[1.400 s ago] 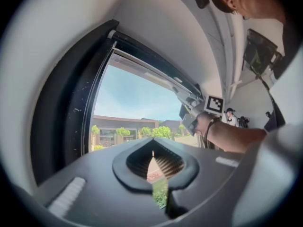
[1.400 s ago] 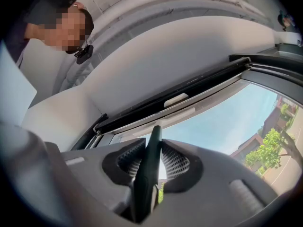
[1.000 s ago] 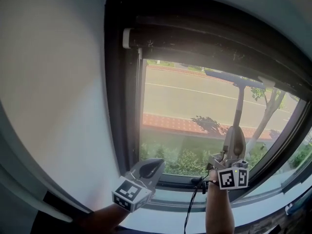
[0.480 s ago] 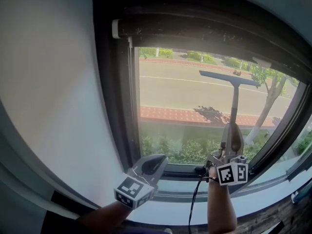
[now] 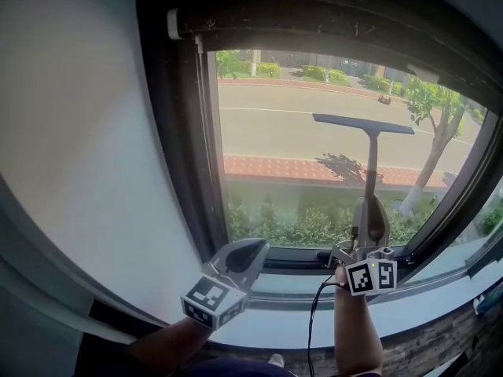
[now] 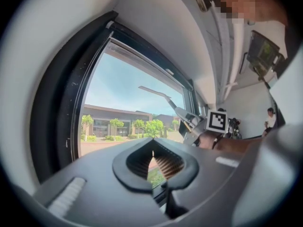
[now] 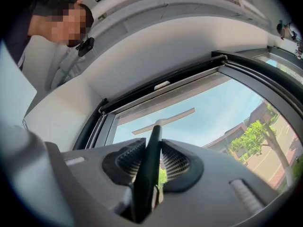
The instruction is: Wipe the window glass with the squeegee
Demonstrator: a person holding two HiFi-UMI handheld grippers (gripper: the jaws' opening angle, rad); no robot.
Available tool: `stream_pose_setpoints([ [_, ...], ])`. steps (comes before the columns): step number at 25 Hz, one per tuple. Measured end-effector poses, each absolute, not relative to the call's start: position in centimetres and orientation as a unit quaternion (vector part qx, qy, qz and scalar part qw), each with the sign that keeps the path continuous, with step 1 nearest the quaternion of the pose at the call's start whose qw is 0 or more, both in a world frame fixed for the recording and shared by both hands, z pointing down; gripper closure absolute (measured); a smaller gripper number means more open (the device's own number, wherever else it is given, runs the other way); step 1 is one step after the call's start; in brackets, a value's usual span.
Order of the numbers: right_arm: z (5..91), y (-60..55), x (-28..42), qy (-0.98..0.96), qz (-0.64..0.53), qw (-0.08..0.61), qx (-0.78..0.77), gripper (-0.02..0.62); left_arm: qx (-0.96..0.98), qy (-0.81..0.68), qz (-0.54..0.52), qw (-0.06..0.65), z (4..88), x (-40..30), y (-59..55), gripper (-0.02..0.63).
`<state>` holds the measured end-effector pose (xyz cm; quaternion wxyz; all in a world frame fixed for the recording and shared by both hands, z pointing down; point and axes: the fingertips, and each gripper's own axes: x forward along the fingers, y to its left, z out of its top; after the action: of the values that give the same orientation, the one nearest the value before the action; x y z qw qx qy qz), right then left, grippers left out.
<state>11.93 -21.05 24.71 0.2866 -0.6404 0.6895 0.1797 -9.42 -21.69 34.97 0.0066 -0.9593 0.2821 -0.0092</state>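
On the window glass, the squeegee pinched in the right gripper sits lower than before; the left gripper jaws are pressed together

A pale window sill runs along beneath the dark frame of the window glass. A black cable hangs across its front; whether it touches the sill cannot be told.

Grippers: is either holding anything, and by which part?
The right gripper is shut on the dark T-shaped squeegee, clamping the lower end of its long handle. The left gripper is shut on nothing.
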Motion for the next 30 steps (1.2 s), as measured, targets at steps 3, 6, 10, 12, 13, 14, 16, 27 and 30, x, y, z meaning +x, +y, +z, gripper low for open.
stream_pose_setpoints([
  [3, 25.9, -20.9, 11.9, 0.691, 0.171, 0.286, -0.642, 0.489, -0.961, 0.277, -0.001, 0.008, 35.5, -9.2, -21.6, 0.612],
  [6, 26.7, -20.8, 11.9, 0.691, 0.164, 0.284, -0.644, 0.489, -0.962, 0.274, -0.011, 0.010, 35.7, -9.0, -21.3, 0.612],
  [10, 27.5, -20.7, 11.7, 0.694, 0.161, 0.279, -0.643, 0.489, -0.960, 0.278, -0.007, 0.006, 35.8, -8.8, -21.4, 0.612],
  [12, 28.1, -20.6, 11.7, 0.695, 0.158, 0.278, -0.644, 0.489, -0.960, 0.279, -0.009, 0.003, 35.9, -8.8, -21.4, 0.612],
  [13, 28.4, -20.6, 11.7, 0.694, 0.155, 0.277, -0.646, 0.489, -0.960, 0.278, -0.008, 0.003, 35.8, -8.8, -21.4, 0.612],
  [14, 28.6, -20.6, 11.7, 0.694, 0.152, 0.276, -0.648, 0.489, -0.961, 0.278, -0.007, 0.004, 35.7, -8.8, -21.4, 0.612],
  [16, 29.2, -20.5, 11.8, 0.693, 0.149, 0.273, -0.651, 0.489, -0.961, 0.277, -0.005, 0.005, 35.6, -8.7, -21.4, 0.612],
  [27, 32.7, -20.1, 11.2, 0.695, 0.124, 0.263, -0.657, 0.489, -0.963, 0.270, -0.023, -0.006, 37.0, -8.6, -21.0, 0.612],
  [30, 33.6, -20.0, 11.2, 0.694, 0.116, 0.263, -0.660, 0.489, -0.964, 0.265, -0.028, -0.009, 37.6, -8.6, -20.8, 0.612],
])
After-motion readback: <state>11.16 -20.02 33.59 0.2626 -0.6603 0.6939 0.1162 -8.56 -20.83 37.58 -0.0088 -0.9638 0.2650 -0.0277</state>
